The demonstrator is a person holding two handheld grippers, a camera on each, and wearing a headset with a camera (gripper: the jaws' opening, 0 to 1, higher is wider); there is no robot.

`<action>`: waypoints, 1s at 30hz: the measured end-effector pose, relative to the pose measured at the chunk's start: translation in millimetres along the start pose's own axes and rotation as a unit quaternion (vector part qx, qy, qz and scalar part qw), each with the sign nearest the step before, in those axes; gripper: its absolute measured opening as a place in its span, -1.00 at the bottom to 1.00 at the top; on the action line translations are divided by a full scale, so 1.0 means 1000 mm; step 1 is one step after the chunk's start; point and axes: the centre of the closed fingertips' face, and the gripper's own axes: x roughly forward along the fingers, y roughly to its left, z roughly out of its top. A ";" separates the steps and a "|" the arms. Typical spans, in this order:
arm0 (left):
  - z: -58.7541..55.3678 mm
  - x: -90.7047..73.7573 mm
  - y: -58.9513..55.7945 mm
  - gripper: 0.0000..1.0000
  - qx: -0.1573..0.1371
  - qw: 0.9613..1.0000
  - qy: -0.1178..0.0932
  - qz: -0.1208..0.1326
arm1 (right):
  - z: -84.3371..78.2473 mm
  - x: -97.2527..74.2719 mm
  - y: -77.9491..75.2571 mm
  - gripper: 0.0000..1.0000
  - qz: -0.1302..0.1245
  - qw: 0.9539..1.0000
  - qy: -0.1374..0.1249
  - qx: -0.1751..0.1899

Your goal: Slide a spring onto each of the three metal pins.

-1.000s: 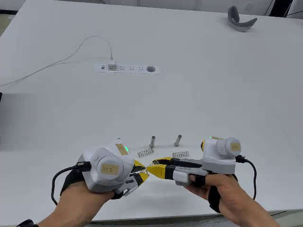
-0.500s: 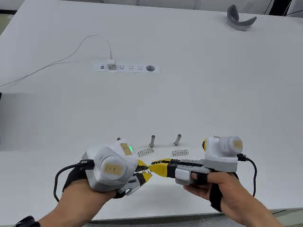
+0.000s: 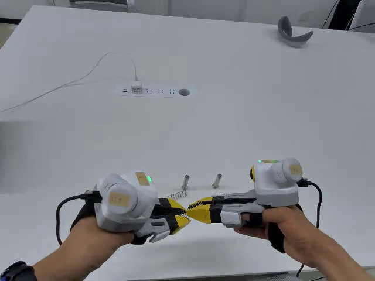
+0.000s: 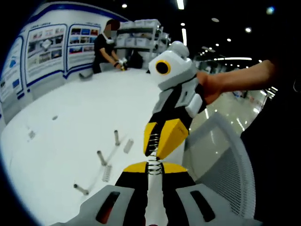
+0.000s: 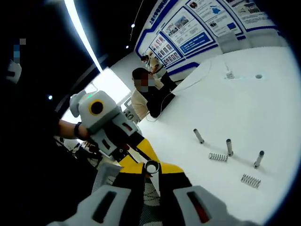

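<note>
1. Nearest, the left claw (image 3: 180, 216) and right claw (image 3: 194, 209) meet tip to tip. Both sets of yellow jaws are narrowed onto the held spring (image 4: 152, 160), a thin bright wire coil bridging them in the air. I cannot tell which claw bears it.
2. Judged from this, the spring is being passed or re-gripped and no pin is loaded yet. Next, one claw must let go. The other must hold the coil near one end, bore clear, and line it up with a pin top.
3. At 12 o'clock a loose spring (image 3: 177, 194) lies on the table (image 3: 263, 117), which is smooth, matte and white. A second loose spring (image 5: 250, 180) lies near it.
4. Beyond, the left pin (image 3: 186, 182), right pin (image 3: 217, 180) and third pin (image 5: 199, 136) are short, dull grey cylinders. All three are bare.
5. Far off, a white power strip (image 3: 153, 91) lies at 11 o'clock, and a grey curved band (image 3: 293, 32) at 1 o'clock.
</note>
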 end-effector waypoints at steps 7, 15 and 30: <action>0.006 -0.001 -0.004 -0.82 0.006 1.000 -0.006 -0.025 | 0.004 0.000 0.007 -0.75 0.000 0.995 0.066 -0.077; 0.007 -0.002 -0.012 -0.82 0.005 0.999 -0.013 -0.048 | 0.001 0.002 0.016 -0.75 0.011 0.981 0.134 -0.142; -0.015 -0.008 -0.019 -0.82 0.012 0.998 0.016 -0.066 | -0.015 0.018 0.024 -0.75 0.038 0.965 0.192 -0.177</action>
